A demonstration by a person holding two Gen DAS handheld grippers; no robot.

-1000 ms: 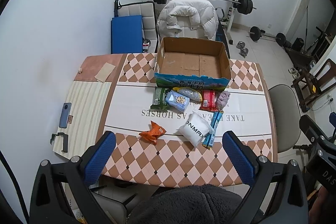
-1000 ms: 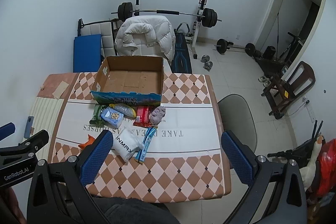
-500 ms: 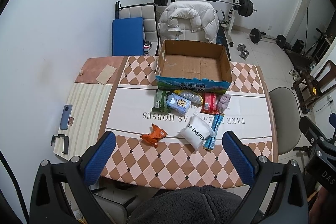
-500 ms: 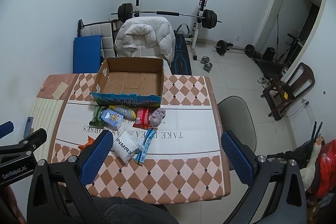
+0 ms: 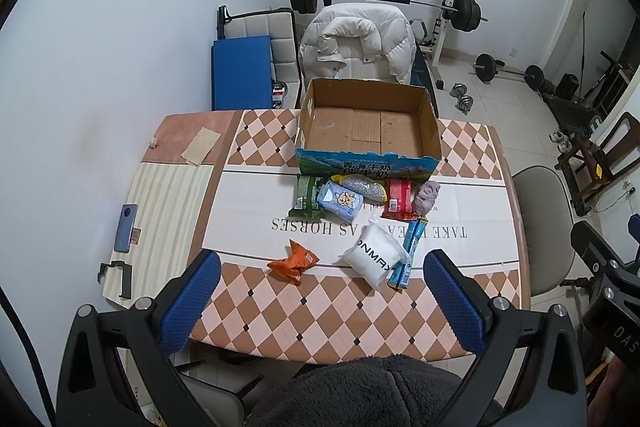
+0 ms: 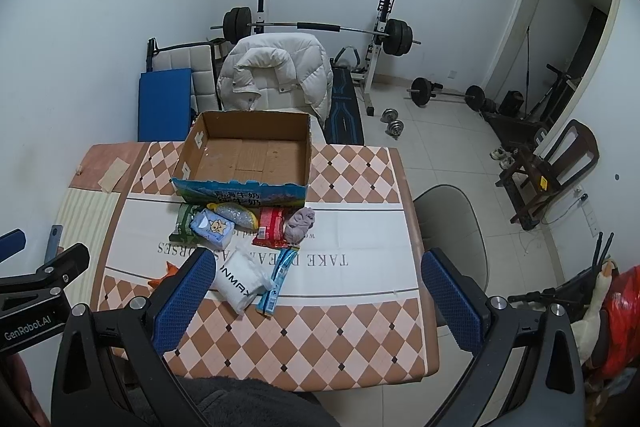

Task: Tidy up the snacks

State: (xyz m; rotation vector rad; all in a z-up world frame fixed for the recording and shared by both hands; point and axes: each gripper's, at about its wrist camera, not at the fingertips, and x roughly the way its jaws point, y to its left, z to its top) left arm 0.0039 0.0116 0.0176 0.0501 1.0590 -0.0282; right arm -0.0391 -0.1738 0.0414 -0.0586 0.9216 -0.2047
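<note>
An empty cardboard box [image 5: 368,125] [image 6: 246,155] stands at the far side of the checkered table [image 5: 304,311]. In front of it lie several snack packets: a green one [image 5: 306,197], a light blue one [image 5: 340,201], a red one [image 5: 399,199], a white pouch [image 5: 374,257] [image 6: 242,281], a blue stick pack [image 5: 408,253] and an orange bag [image 5: 294,262]. My left gripper [image 5: 320,301] hangs open high above the table's near edge. My right gripper [image 6: 316,301] is open too, high over the near right part. Neither holds anything.
A phone [image 5: 126,227] and a black clip [image 5: 116,277] lie on the striped mat at the left. A chair with a white jacket [image 5: 360,43] stands behind the box, a grey chair [image 5: 548,219] at the right. Weights and a barbell rack fill the floor beyond.
Both grippers have drifted slightly back and up, so the table sits a bit lower in each view. Nothing on the table has moved.
</note>
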